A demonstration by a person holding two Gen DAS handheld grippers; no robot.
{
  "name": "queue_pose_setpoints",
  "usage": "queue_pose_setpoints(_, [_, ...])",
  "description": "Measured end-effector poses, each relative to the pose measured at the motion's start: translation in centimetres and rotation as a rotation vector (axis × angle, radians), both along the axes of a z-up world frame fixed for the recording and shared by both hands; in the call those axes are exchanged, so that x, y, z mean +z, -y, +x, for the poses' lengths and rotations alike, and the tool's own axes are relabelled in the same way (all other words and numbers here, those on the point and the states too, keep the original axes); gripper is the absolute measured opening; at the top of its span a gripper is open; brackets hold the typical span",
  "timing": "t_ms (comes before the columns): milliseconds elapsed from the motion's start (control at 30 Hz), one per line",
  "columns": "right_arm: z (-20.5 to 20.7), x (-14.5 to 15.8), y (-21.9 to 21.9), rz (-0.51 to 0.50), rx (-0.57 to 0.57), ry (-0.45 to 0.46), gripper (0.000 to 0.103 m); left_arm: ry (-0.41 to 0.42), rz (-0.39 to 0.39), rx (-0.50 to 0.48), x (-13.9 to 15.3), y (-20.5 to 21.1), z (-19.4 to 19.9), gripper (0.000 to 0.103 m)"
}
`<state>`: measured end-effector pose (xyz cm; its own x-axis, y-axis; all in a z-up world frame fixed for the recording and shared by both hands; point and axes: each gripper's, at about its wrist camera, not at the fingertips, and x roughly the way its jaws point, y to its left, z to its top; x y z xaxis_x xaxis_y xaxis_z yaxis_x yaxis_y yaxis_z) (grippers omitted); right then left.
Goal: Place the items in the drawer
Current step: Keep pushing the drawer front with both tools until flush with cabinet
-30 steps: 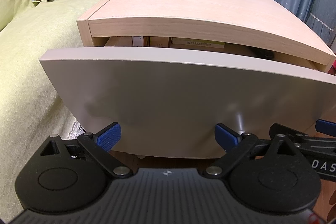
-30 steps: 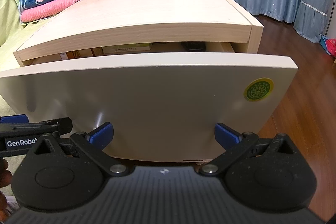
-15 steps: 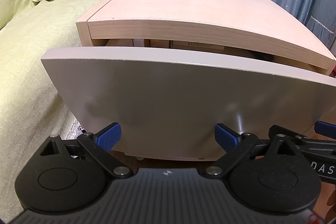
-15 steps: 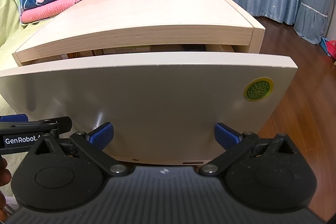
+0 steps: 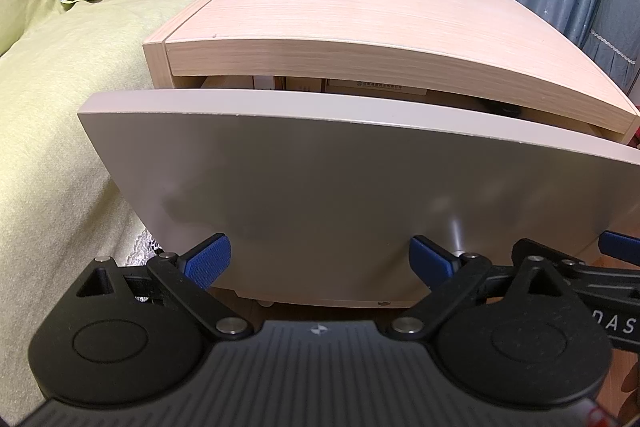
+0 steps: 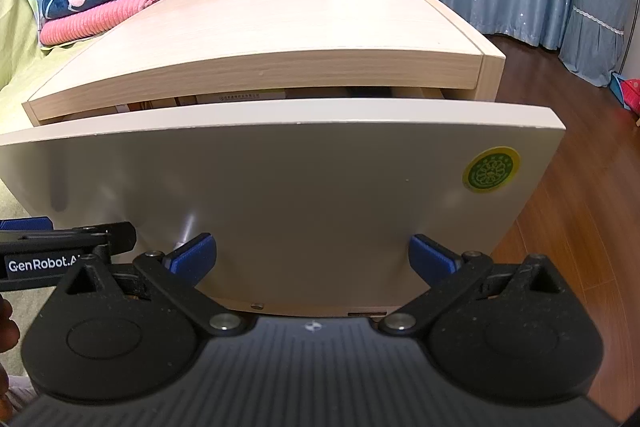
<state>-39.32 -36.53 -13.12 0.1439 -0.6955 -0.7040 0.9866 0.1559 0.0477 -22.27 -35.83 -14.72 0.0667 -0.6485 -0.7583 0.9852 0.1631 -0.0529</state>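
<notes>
The left gripper [image 5: 320, 257] and the right gripper [image 6: 312, 255] sit side by side low in front of the drawer front [image 5: 340, 195], both level and pointing straight at it. Each has its blue-padded fingers [image 5: 208, 259] spread wide apart, holding nothing, the tips close to the panel's lower edge.

narrow gap above drawer front [image 5: 340, 187], cabinet top [image 5: 360, 63] overhangs

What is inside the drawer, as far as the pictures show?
Through the gap above the drawer front, only the top edges of flat boxes and something dark show. The front and the cabinet top hide the rest.
</notes>
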Motion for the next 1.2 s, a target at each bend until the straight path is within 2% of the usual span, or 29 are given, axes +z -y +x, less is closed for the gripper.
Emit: queue_pose_setpoints(1200, [0.3, -0.1, 1.7, -0.028, -0.008, -0.008, 0.102, 0.002, -0.034, -0.011, 0.2, 1.1, 0.2, 0.097])
